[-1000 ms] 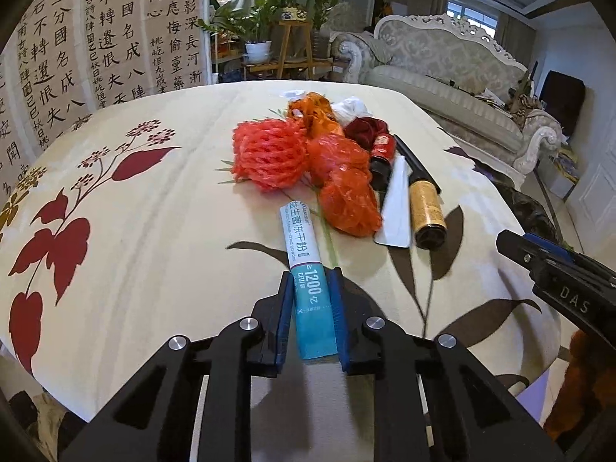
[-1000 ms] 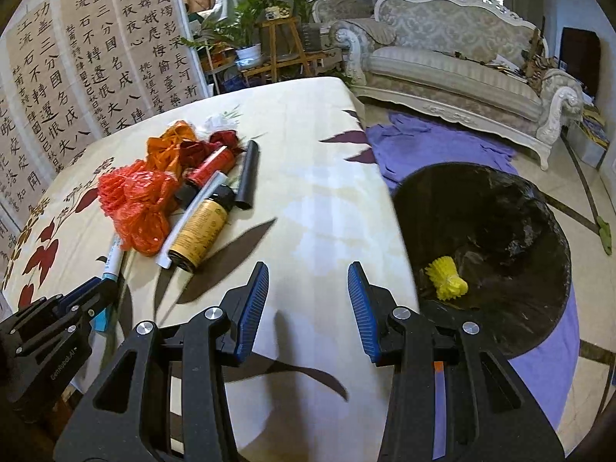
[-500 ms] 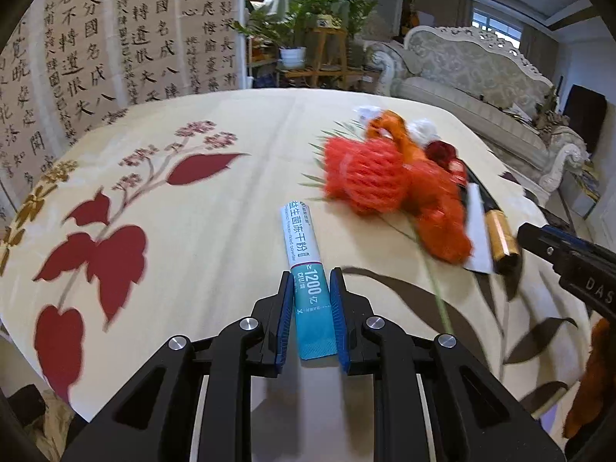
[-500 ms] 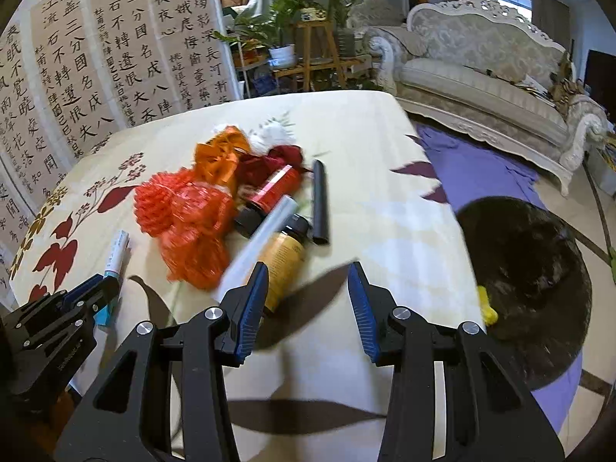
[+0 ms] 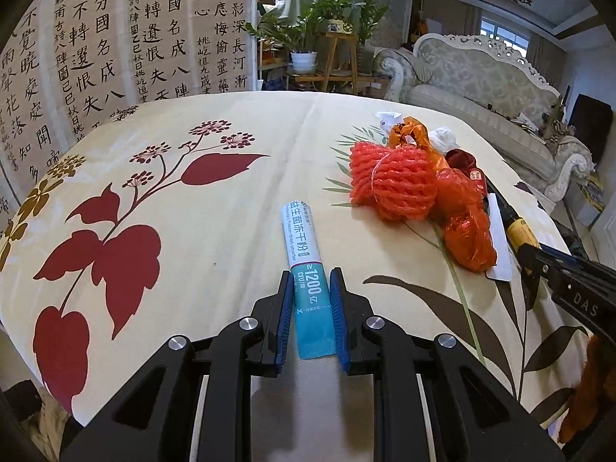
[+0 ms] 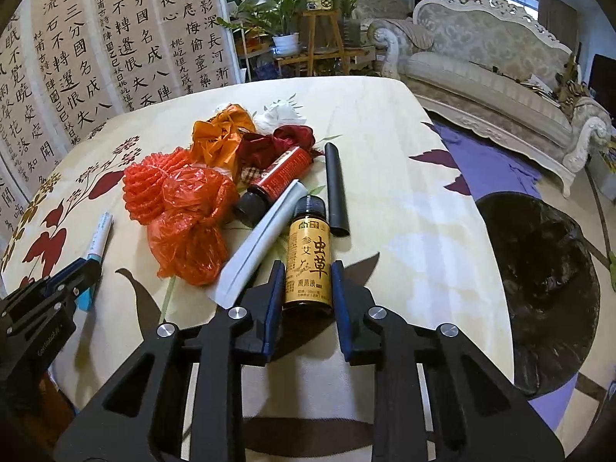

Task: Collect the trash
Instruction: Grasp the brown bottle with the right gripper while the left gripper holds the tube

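My left gripper [image 5: 311, 288] is shut on a white and teal sachet [image 5: 306, 265] and holds it just over the floral tablecloth [image 5: 200, 238]. The sachet also shows in the right wrist view [image 6: 98, 242]. My right gripper [image 6: 306, 281] is open, with its fingers on either side of a brown bottle with a gold label [image 6: 308, 265] that lies on the table. Beside the bottle lie a white wrapper [image 6: 258, 246], a red bottle [image 6: 277, 177], a black tube [image 6: 335, 188], red net and plastic [image 6: 181, 208] and orange ribbon [image 6: 219, 133].
A black-lined trash bin [image 6: 546, 292] stands on the floor to the right of the table, on a purple rug [image 6: 489, 165]. A pale sofa [image 6: 496, 73], plant stand [image 6: 323, 38] and calligraphy screen [image 6: 96, 50] lie beyond the table.
My right gripper has swung left from the bin side to the table and now straddles the gold-labelled bottle. My left gripper, still holding the sachet, has turned left, so the pile sits farther right.
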